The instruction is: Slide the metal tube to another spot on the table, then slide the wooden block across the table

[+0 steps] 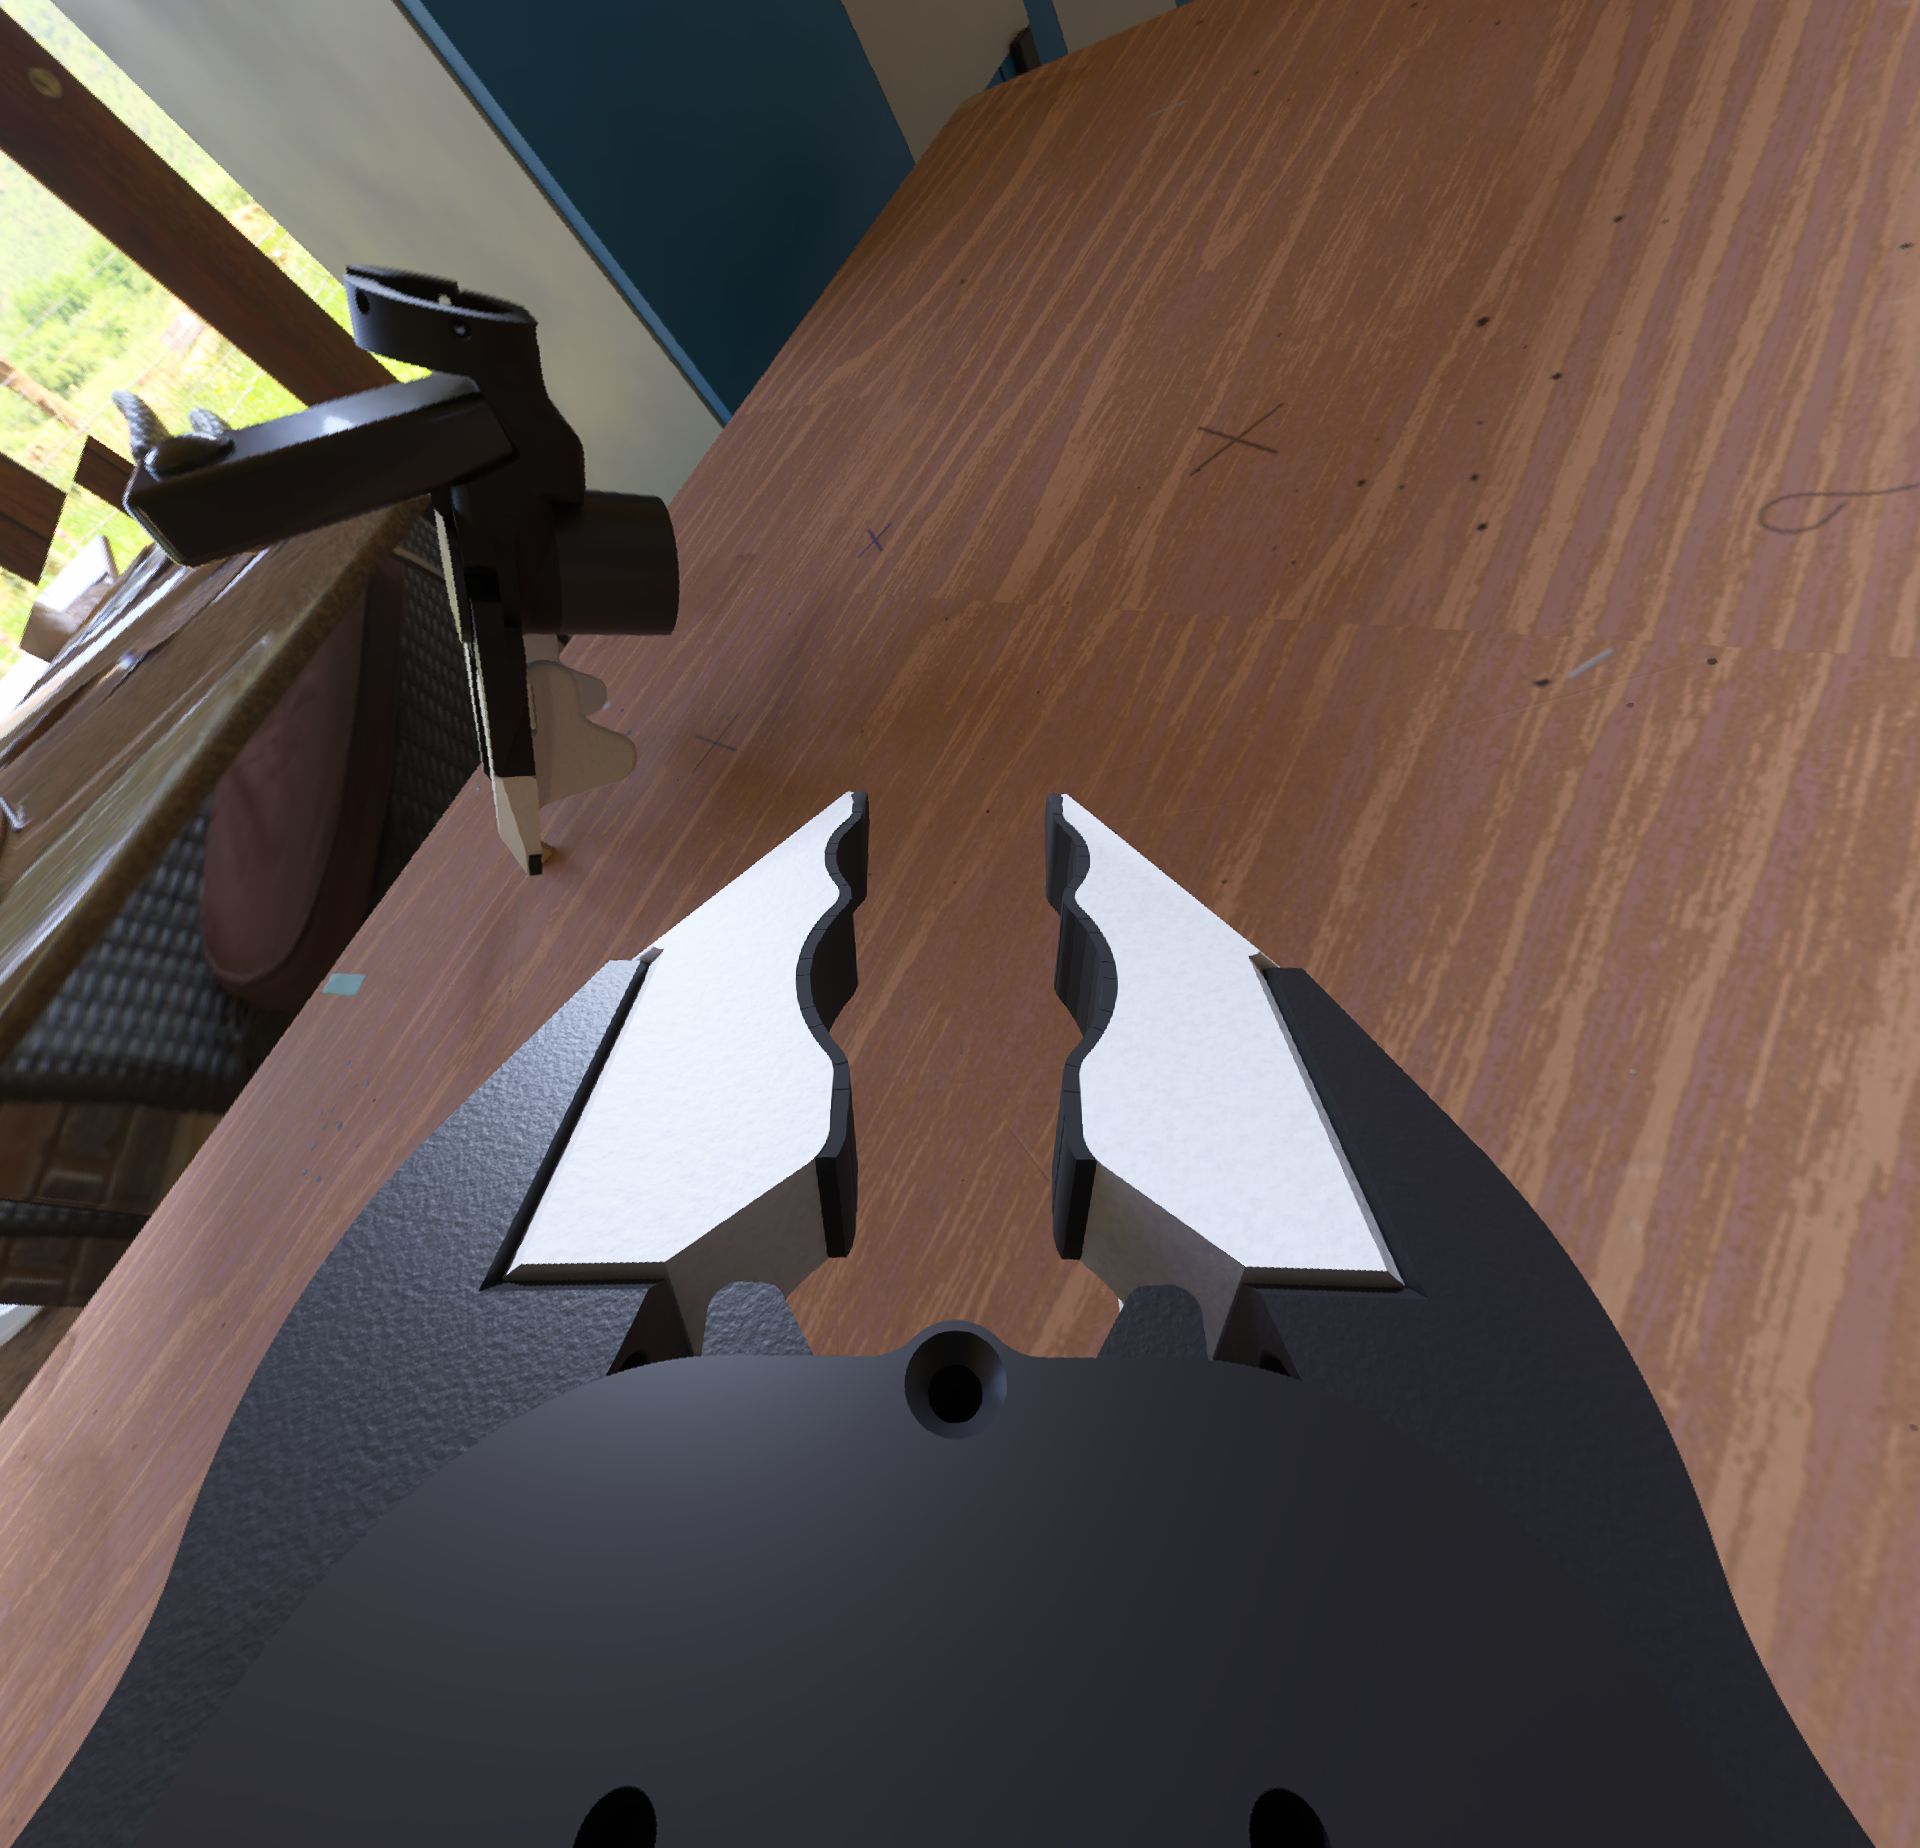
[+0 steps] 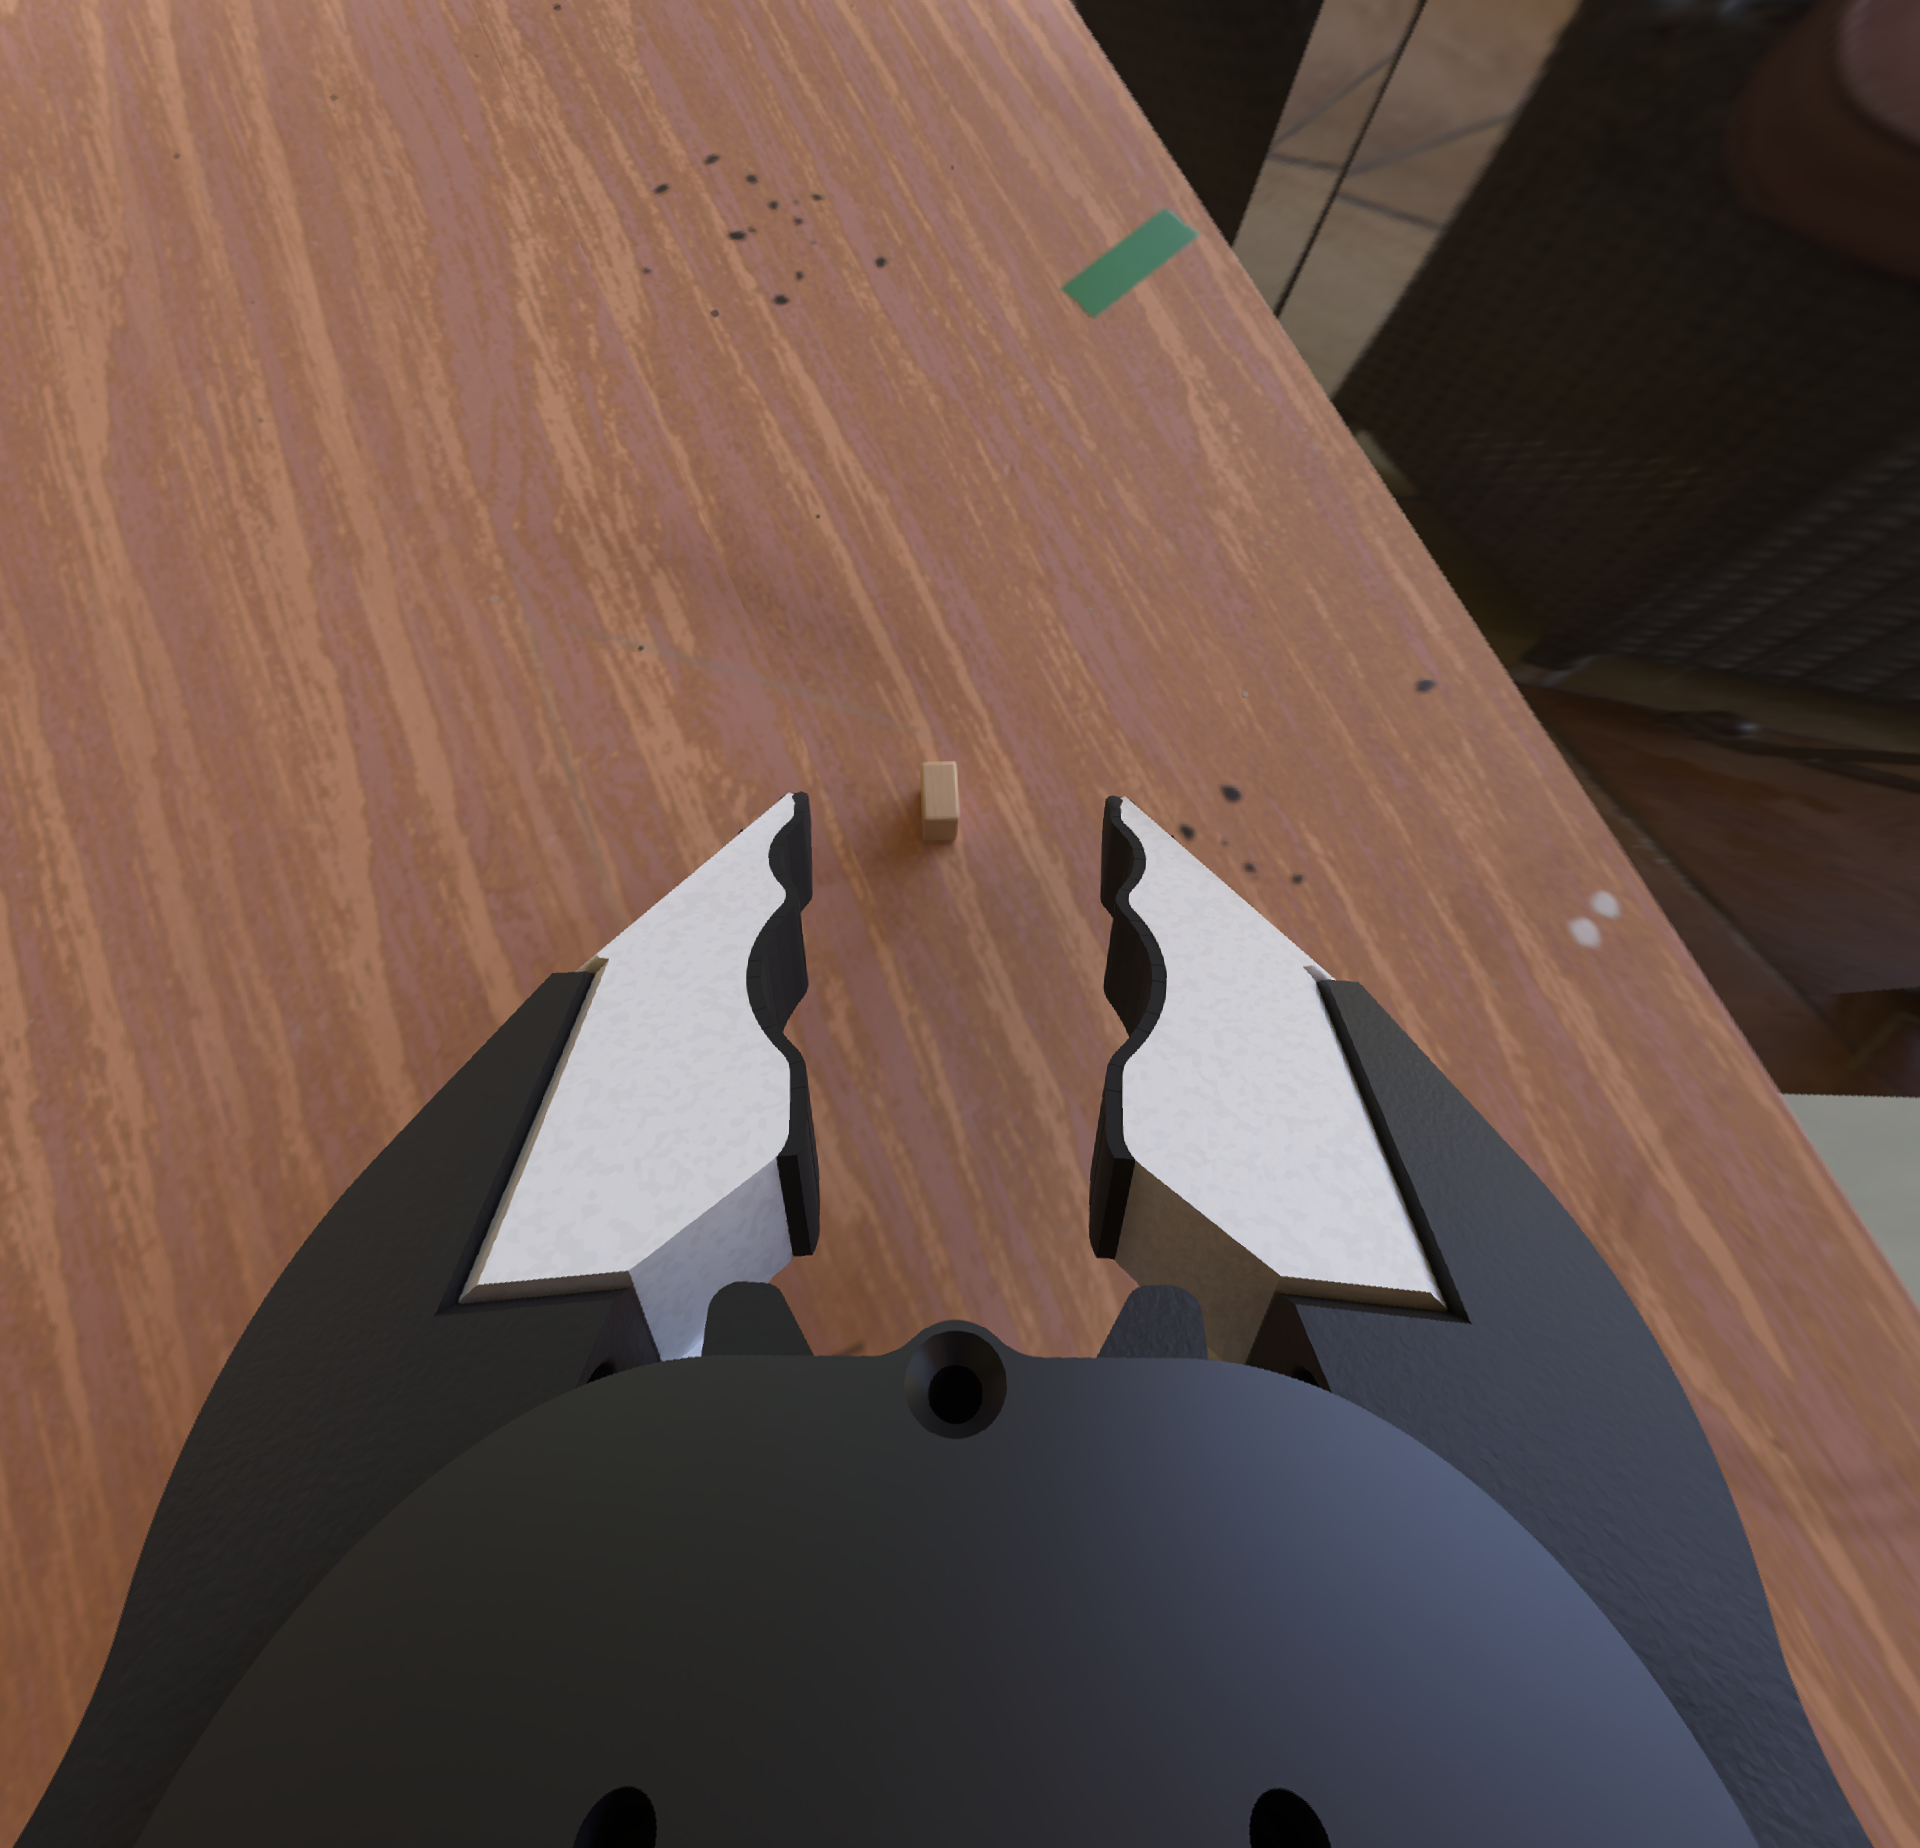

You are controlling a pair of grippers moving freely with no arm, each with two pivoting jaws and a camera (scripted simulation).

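Right gripper (image 2: 956, 811) behind wooden block (image 2: 939, 801)

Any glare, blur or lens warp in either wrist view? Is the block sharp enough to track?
Left wrist view: straight table edge bows from wide-angle warp; bright blown-out window top left; the right claw farther off looks crisp. Right wrist view: even soft light, no glare; wooden block is sharp, with a faint shadow to its left, between the open right claw's fingertips; dim surroundings past the table edge.
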